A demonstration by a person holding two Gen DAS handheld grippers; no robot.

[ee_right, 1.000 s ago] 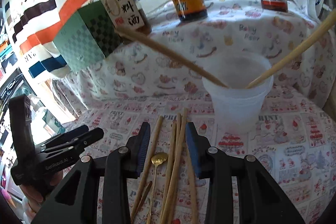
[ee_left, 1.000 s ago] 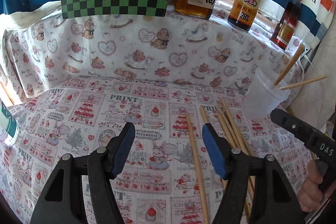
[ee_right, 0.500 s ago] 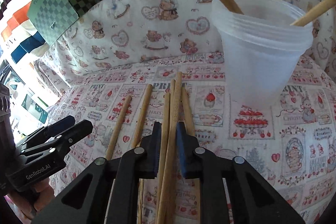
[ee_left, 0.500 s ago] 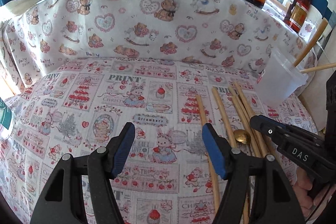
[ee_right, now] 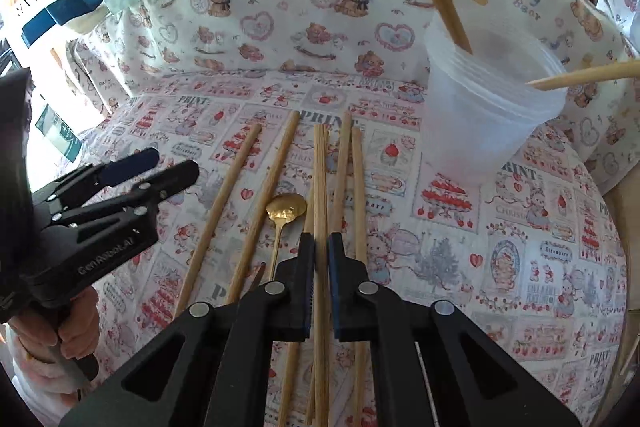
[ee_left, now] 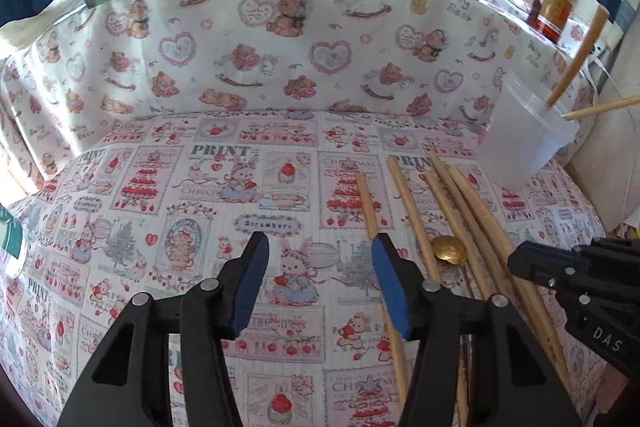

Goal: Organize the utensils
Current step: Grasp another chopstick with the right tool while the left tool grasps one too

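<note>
On the strawberry-print cloth (ee_right: 520,259), the right gripper (ee_right: 319,247), open a second ago, has closed its jaws on one chopstick (ee_right: 320,163) among the loose chopsticks and gold spoon (ee_right: 286,209). The plastic cup (ee_right: 480,115) nearby already holds two, so a transfer seems next. The left gripper (ee_left: 318,267) hovers open, empty.

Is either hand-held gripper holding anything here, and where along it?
The right hand-held gripper is shut on a chopstick, partway along its shaft, with the far end sticking out ahead. The left hand-held gripper is open and holds nothing.
</note>
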